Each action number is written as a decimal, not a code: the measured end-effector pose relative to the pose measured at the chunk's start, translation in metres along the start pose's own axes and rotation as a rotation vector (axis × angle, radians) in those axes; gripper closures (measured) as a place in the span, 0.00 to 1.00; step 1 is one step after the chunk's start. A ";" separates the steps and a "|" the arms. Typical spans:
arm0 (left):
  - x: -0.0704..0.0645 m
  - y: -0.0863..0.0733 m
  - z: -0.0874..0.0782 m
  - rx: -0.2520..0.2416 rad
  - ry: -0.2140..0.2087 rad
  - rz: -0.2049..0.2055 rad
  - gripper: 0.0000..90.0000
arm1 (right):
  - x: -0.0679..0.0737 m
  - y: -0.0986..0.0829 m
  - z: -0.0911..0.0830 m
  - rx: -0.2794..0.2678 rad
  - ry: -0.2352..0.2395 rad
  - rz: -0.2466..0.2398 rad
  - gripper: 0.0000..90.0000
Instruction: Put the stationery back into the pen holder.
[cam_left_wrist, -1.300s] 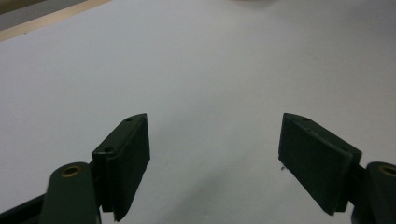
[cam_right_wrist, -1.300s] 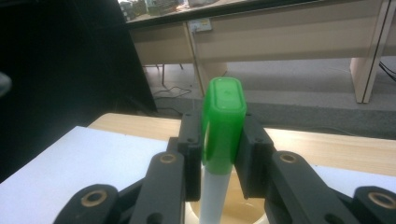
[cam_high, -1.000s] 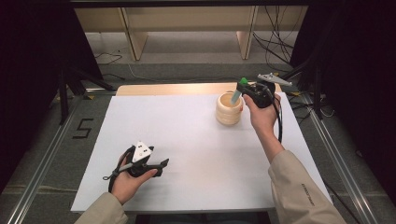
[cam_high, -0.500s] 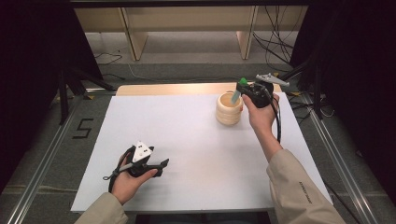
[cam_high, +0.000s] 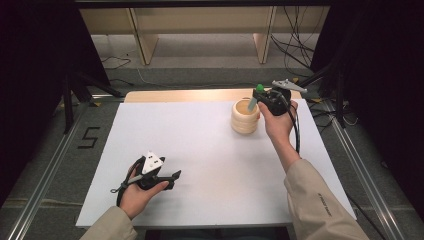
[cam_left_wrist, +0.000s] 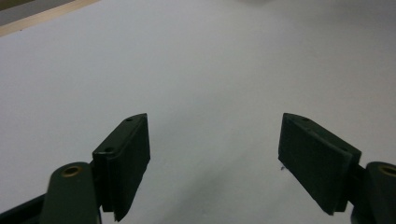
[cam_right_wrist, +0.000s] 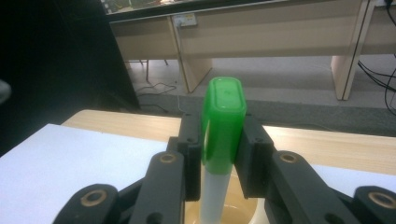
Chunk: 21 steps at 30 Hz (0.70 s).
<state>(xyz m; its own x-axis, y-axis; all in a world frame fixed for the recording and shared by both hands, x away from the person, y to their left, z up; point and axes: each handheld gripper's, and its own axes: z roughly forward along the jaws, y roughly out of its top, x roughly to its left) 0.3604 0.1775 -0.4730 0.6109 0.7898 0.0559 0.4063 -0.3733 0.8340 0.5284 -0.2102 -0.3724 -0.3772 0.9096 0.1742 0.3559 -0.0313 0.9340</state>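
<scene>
Right gripper (cam_high: 261, 99) clamped on a white marker pen with a green cap (cam_high: 255, 96), 2 black jaws pressing the cap from both sides. In the right gripper view the green cap (cam_right_wrist: 223, 122) stands upright between the jaws, white barrel dropping straight down into the round cream wooden cup (cam_right_wrist: 224, 211) below. High view: the pen's lower end sits inside the cup's (cam_high: 244, 119) opening, tilted a bit toward the right hand (cam_high: 278, 121), cap end above the rim. Cannot tell if the tip touches the cup's bottom. Right gripper itself is just beside the cup, on its far-right side, above rim level.

The cup stands on the white table sheet (cam_high: 200, 150), toward the far right part, near the bare wood strip at the table's back edge.

Left gripper (cam_high: 170, 176) is well apart from the cup, at the near-left of the sheet, held low in the left hand (cam_high: 137, 190), jaws pointing right. Left gripper view: both jaws spread wide, nothing between them, just plain white sheet (cam_left_wrist: 201, 84) under them.

Sleeves of a beige jacket (cam_high: 320, 205) come in from the near edge.
</scene>
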 end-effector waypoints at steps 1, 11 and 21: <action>0.000 0.000 0.000 0.000 0.000 0.000 0.28 | 0.000 0.000 0.000 0.002 -0.001 0.001 0.82; 0.000 0.000 0.000 -0.005 0.003 -0.008 0.28 | -0.001 -0.011 0.007 0.029 -0.014 -0.007 0.82; 0.000 0.000 -0.001 -0.005 0.003 -0.009 0.28 | -0.001 -0.024 0.014 0.078 -0.011 -0.018 0.82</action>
<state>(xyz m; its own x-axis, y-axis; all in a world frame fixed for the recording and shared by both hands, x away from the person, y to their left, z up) 0.3603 0.1778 -0.4724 0.6054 0.7943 0.0501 0.4081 -0.3639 0.8373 0.5323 -0.2041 -0.3990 -0.3744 0.9144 0.1538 0.4147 0.0168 0.9098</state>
